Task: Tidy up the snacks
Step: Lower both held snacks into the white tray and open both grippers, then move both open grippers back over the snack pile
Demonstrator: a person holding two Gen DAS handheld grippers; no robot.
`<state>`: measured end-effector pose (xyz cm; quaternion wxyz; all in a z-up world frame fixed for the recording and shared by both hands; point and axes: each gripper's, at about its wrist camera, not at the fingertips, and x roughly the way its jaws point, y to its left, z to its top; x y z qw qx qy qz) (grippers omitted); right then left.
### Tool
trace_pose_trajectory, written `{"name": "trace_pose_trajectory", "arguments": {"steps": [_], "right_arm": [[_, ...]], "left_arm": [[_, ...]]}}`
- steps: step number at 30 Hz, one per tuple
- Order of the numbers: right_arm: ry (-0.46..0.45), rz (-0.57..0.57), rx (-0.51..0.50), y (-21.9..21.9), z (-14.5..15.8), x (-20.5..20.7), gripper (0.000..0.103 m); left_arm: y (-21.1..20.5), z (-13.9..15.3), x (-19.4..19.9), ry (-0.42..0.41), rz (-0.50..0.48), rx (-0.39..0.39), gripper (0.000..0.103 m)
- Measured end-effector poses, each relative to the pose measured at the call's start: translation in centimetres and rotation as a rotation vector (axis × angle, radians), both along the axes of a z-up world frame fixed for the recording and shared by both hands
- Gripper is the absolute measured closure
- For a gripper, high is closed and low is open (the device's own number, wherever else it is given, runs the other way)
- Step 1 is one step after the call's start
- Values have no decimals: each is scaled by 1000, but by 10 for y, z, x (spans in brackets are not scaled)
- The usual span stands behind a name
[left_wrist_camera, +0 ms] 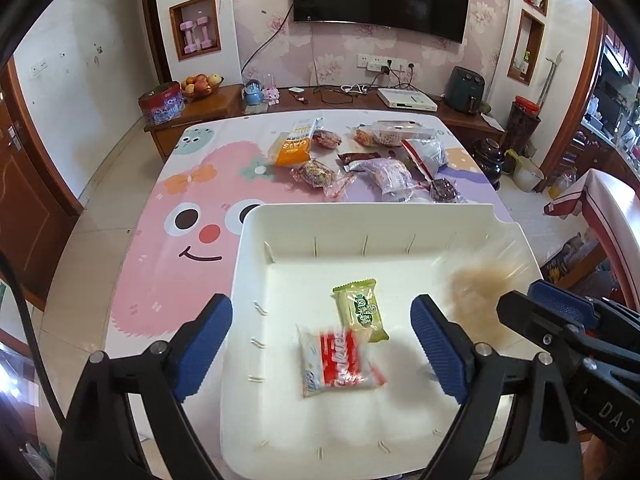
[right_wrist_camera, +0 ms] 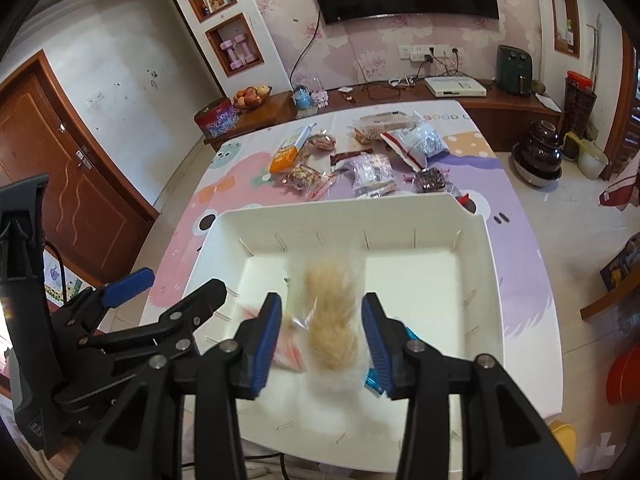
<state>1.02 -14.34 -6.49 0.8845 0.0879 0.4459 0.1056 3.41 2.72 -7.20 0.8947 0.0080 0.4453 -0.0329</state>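
- white bin (left_wrist_camera: pixel 256 232) sits on the cartoon tablecloth (left_wrist_camera: pixel 168 184), near edge of the table.
- left gripper (left_wrist_camera: pixel 322 344) hangs over the bin's left half, jaws spread wide, nothing between the pads.
- red-and-white packet (left_wrist_camera: pixel 340 364) lies on the bin floor below it, blurred; green packet (left_wrist_camera: pixel 362 310) touches its far-right corner.
- right gripper (right_wrist_camera: pixel 320 332) is over the bin's middle, jaws parted, pads not pressing anything.
- clear bag of tan shredded snack (right_wrist_camera: pixel 332 320) is between its jaws, motion-blurred, apart from both pads; can't tell if it rests on the bin floor.
- blue wrapper (right_wrist_camera: pixel 374 384) peeks out by the right pad.
- loose snack pile (left_wrist_camera: pixel 360 156) lies on the cloth beyond the bin's far wall.
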Motion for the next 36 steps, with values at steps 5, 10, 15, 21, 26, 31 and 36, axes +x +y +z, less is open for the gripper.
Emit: {"name": "trace_pose_trajectory", "arguments": {"steps": [5, 10, 15, 21, 26, 31, 36], "right_arm": [[-15, 7, -7, 2, 3, -2, 52], [-4, 4, 3, 1, 0, 0, 52], [-2, 7, 6, 0, -1, 0, 52], [-1, 14, 12, 1, -3, 0, 52], [13, 14, 21, 1, -7, 1, 52], [24, 16, 25, 0, -11, 5, 52], [44, 18, 34, -1, -15, 13, 52]], "left_arm": [[2, -3, 1, 16, 10, -9, 13], [2, -3, 0, 12, 7, -11, 13], [2, -3, 0, 14, 7, -10, 13], [1, -3, 0, 27, 0, -13, 13], [1, -4, 1, 35, 0, -14, 13], [1, -8, 3, 45, -3, -34, 13], [1, -15, 13, 69, 14, -21, 13]]}}
